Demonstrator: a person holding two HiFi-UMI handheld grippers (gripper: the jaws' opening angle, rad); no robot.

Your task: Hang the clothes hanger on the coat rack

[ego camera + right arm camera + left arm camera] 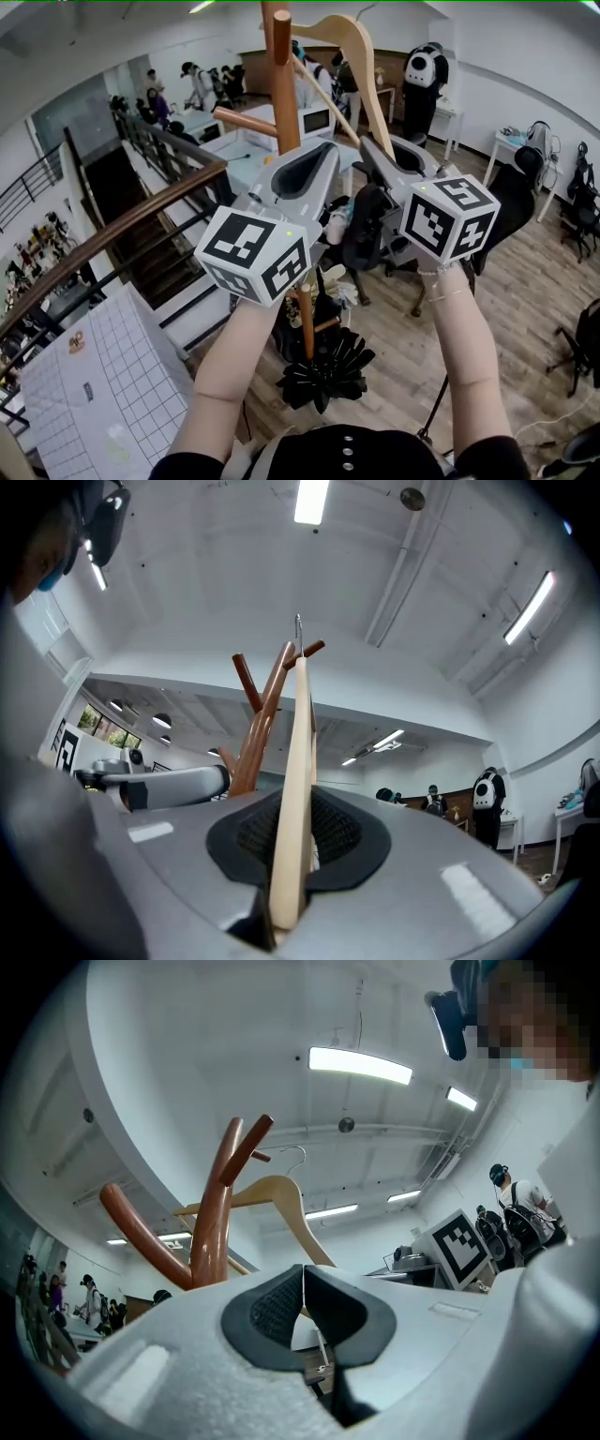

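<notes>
The brown wooden coat rack (284, 89) stands straight ahead, its pegs branching out near the top. A pale wooden hanger (361, 56) is raised beside the pole, just to its right. My right gripper (377, 152) is shut on the lower end of one hanger arm. In the right gripper view the hanger (295, 761) runs up from the right gripper's (298, 827) pads, its metal hook (298, 625) close to the rack's top pegs (267, 691). My left gripper (309, 164) is shut and holds nothing, just left of the hanger and in front of the pole. The left gripper view shows the left gripper (303, 1283), the rack (216, 1218) and the hanger (281, 1199).
A stair railing (112, 234) and a white gridded board (103, 394) are at the left. Office chairs (375, 230) and a black leafy object (323, 370) sit round the rack's base. A white desk (511, 150) stands at the right, and people work at the back.
</notes>
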